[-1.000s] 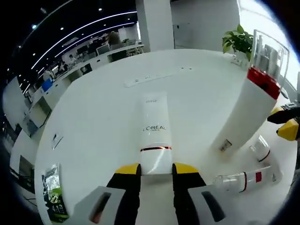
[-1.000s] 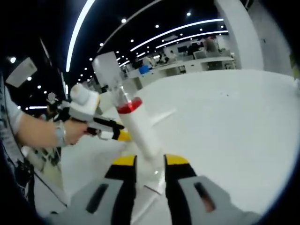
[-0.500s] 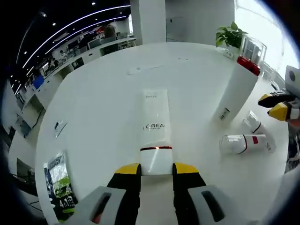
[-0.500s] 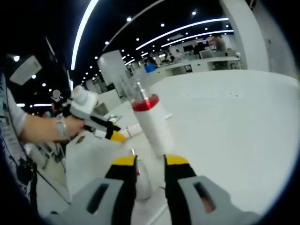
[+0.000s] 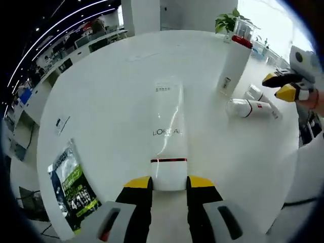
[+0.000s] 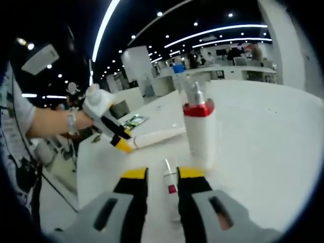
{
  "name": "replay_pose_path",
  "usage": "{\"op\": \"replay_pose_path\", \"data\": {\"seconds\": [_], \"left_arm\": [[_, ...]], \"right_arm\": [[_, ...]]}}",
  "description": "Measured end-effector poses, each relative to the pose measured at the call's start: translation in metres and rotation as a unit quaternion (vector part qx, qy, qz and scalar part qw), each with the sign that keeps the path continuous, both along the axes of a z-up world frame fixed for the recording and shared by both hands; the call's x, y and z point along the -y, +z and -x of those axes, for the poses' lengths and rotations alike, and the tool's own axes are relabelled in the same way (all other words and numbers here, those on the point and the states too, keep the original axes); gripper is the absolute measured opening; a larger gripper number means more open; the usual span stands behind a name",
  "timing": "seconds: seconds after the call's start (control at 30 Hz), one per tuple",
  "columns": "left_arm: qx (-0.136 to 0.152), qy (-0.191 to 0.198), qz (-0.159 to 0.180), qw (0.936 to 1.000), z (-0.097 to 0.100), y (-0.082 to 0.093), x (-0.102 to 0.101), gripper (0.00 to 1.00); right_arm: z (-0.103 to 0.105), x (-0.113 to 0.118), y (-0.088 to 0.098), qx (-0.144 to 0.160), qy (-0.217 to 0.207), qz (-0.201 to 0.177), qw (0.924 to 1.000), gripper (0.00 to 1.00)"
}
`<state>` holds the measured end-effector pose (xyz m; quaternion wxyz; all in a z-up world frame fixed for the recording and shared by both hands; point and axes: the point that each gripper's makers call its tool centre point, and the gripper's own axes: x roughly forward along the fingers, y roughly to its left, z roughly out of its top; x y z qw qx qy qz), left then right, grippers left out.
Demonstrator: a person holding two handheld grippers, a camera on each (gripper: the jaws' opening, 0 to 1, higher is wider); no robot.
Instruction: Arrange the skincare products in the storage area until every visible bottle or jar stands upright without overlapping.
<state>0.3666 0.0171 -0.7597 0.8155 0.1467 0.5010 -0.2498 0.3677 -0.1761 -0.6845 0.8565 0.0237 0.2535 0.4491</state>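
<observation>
My left gripper (image 5: 169, 183) is shut on the cap end of a white L'Oreal tube (image 5: 168, 129), which points away from me over the white table (image 5: 106, 106). A tall white bottle (image 5: 233, 63) with a red band and clear cap stands upright at the far right. Beside it two small clear-capped bottles (image 5: 250, 108) lie on their sides. My right gripper (image 5: 282, 86), open, hovers just right of them. In the right gripper view, the right gripper (image 6: 162, 174) sits back from the tall bottle (image 6: 199, 131), with a lying small bottle (image 6: 170, 190) showing between its jaws.
A green packet (image 5: 73, 187) lies near the table's left edge. A potted plant (image 5: 228, 20) stands behind the tall bottle. The person's hand holds the left gripper (image 6: 121, 143) with the tube (image 6: 157, 135). Office desks lie beyond the table.
The tall bottle was tilted in my right gripper; it now stands upright on the table, and the right gripper has let go and drawn back. The left gripper still holds the tube.
</observation>
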Motion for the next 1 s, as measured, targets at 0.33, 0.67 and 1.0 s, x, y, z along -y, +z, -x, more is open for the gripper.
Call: {"op": "replay_pose_path", "data": {"seconds": [0.33, 0.67, 1.0], "left_arm": [[-0.010, -0.094, -0.026, 0.9952, 0.022, -0.002, -0.012, 0.24], [-0.013, -0.162, -0.025, 0.9864, 0.043, -0.003, -0.020, 0.24], [0.020, -0.188, -0.005, 0.9819, 0.042, -0.002, -0.019, 0.24]], "right_arm": [[-0.002, -0.022, -0.011, -0.011, -0.001, 0.013, 0.9999, 0.21], [-0.023, -0.036, -0.022, -0.019, -0.039, 0.019, 0.9989, 0.23], [-0.035, -0.060, -0.041, -0.030, -0.043, 0.049, 0.9974, 0.23]]}}
